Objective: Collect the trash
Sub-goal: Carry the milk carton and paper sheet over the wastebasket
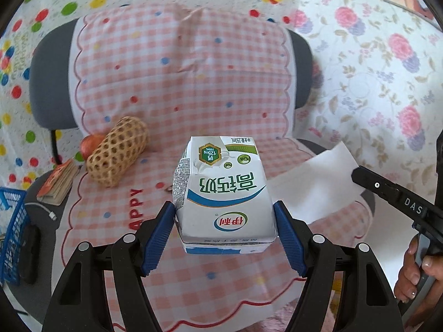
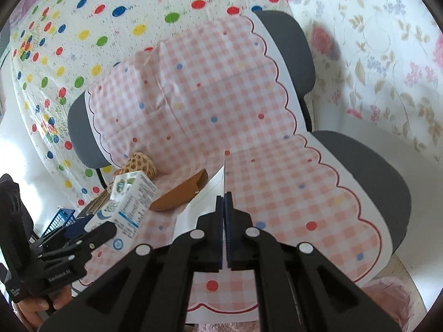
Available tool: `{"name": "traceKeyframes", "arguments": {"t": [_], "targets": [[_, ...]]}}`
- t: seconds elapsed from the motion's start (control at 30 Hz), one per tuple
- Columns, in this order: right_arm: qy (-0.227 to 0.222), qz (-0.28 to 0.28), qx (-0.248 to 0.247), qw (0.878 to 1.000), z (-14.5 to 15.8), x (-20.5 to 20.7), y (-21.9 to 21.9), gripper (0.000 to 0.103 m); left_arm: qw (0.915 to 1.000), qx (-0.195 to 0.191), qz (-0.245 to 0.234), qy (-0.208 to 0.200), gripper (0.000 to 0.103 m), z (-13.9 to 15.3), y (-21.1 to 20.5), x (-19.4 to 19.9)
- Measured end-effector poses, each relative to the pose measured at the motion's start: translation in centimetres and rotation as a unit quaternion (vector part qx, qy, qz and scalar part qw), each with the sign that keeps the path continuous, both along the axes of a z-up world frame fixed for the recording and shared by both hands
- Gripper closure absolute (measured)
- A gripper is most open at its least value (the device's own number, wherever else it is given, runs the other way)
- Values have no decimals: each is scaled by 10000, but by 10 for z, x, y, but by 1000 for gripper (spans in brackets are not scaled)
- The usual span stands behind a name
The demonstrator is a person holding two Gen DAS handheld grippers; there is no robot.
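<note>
Milk carton (image 1: 225,193), white with green and blue print, was clamped between the blue fingers (image 1: 157,238) of the left gripper (image 1: 225,235) and held clear above the chair seat (image 2: 368,166), over the front half of the pink checked cloth (image 1: 180,77). A white paper sheet (image 1: 313,182) was pinched edge-on in the right gripper (image 2: 224,204), its fingers clenched flat on it, over the middle of the seat. No earlier frame to compare.

At the seat's rear left corner lay a woven wicker tube (image 1: 117,155), an apple (image 1: 90,144) just behind it. A brown leather case (image 2: 180,196) lay on the cloth beside the tube. A blue basket (image 1: 13,229) stood off the seat's left edge.
</note>
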State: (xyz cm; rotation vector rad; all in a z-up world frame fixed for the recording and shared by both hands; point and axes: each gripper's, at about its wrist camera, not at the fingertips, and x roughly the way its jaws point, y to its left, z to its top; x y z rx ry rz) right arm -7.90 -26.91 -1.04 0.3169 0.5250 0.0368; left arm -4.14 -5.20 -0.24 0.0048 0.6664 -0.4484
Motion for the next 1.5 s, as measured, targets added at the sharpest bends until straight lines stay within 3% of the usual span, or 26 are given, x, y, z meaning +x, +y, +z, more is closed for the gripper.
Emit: {"name": "traceKeyframes", "arguments": {"t": [0.27,0.63,1.07,1.5], "targets": [[-324,-318,-234,9987,27,-39,-12,102,9985,-53,-476,-256,31,18,-31,-21],[-340,-1474,-896,9844,42,-115,-48,102,9889,-151,-1450,-285,31,18,-87,-52],[246,-2519,-1365,9578,19,-193,-76,102,9642,-136,-2634,-261,31,-22,-158,-105],[798,-2953,-1515,9399,-25,-220,-94,101,9447,140,-3272,173,31,-63,-216,-127]]}}
